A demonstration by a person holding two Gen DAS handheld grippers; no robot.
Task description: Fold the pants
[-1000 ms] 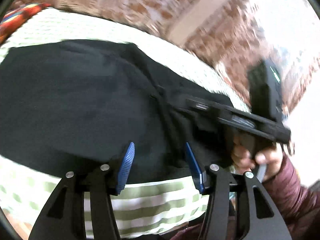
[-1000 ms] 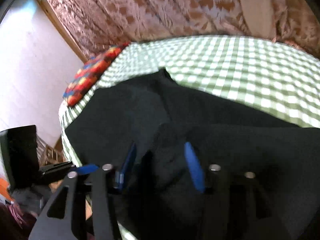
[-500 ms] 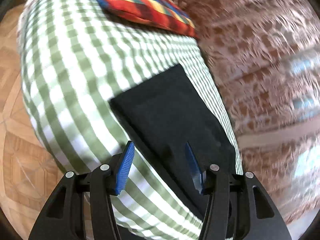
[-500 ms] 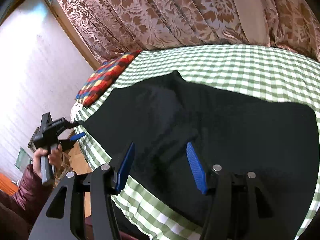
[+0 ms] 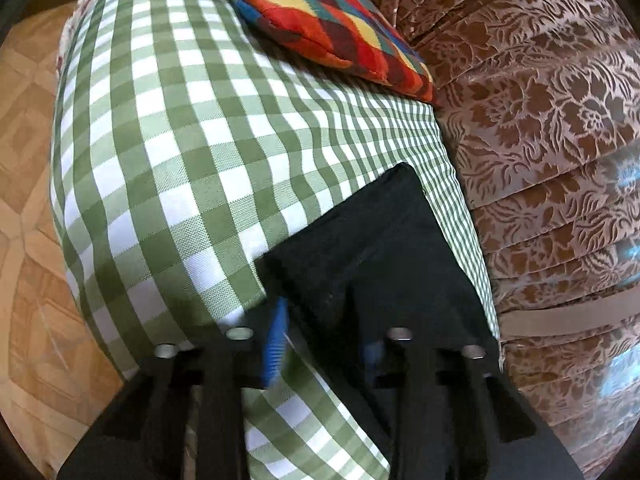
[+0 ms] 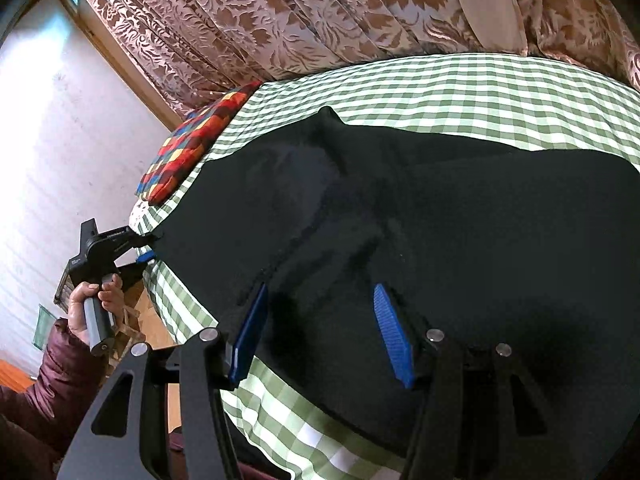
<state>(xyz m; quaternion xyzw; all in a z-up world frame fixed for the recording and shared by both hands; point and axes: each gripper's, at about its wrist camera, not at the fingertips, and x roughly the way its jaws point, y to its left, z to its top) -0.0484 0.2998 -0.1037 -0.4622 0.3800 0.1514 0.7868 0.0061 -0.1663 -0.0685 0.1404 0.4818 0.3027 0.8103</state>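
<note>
Black pants [image 6: 460, 216] lie spread flat on a green-checked bed cover [image 6: 460, 92]. In the left wrist view one end of the pants [image 5: 380, 256] points away from me, its near corner between the blue pads. My left gripper [image 5: 324, 340] is open, its fingers astride that corner; in the right wrist view it [image 6: 146, 246] sits at the pants' left end. My right gripper [image 6: 324, 332] is open, its blue pads [image 6: 390, 334] low over the near edge of the pants, holding nothing.
A multicoloured cushion [image 5: 320, 12] lies at the far end of the bed, also in the right wrist view [image 6: 192, 148]. Brown floral curtains [image 6: 320, 12] hang behind the bed. Wooden floor [image 5: 28, 208] lies beyond the bed's left edge.
My left gripper swung away from the middle of the pants to their left end and closed in on the corner. My right gripper lifted back slightly; the pants lie flatter.
</note>
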